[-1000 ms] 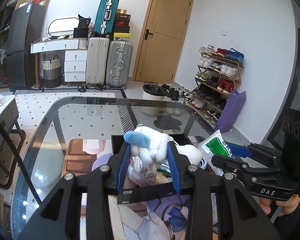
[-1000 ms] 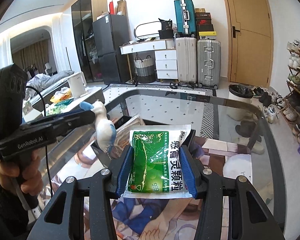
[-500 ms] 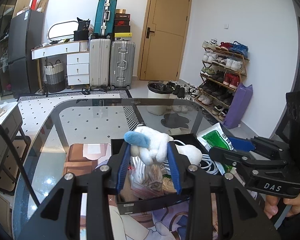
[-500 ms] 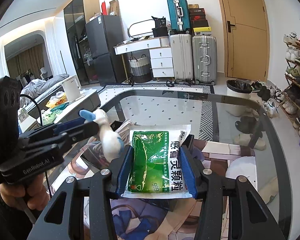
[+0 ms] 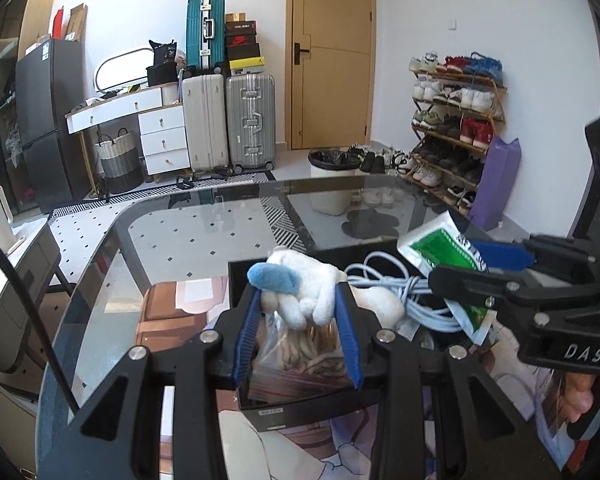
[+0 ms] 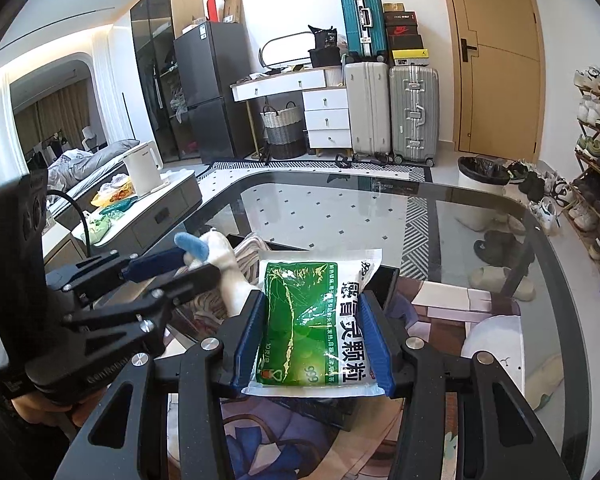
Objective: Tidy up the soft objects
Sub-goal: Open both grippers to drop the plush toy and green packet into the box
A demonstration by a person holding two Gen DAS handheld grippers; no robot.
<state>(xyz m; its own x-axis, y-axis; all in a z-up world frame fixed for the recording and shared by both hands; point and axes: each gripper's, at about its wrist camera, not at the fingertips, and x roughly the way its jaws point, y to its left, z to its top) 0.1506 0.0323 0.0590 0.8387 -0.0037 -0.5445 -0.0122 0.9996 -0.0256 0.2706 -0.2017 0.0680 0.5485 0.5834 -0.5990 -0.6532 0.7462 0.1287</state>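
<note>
My left gripper [image 5: 298, 300] is shut on a white plush toy [image 5: 304, 290] with a blue ear, held over a black box [image 5: 284, 406] on the glass table [image 5: 204, 240]. The box holds a clear bag of pale items [image 5: 306, 350] and a coiled light-blue cable [image 5: 396, 292]. My right gripper [image 6: 314, 312] is shut on a green and white packet [image 6: 318, 320], also above the box [image 6: 380, 280]. From the left wrist view the packet [image 5: 440, 248] and right gripper [image 5: 500, 256] sit to the right; from the right wrist view the plush [image 6: 216, 256] is at the left.
The box rests on a printed mat [image 5: 172, 312] on the glass table, whose rounded far edge [image 6: 380, 178] curves ahead. A white pad [image 6: 496, 336] lies on the table's right side. Suitcases [image 5: 228, 120], a bin [image 5: 332, 180] and a shoe rack [image 5: 452, 120] stand beyond.
Both grippers have sunk slightly and drawn nearer over the black box, each still gripping its item. The cable and bag inside the box show more fully now.
</note>
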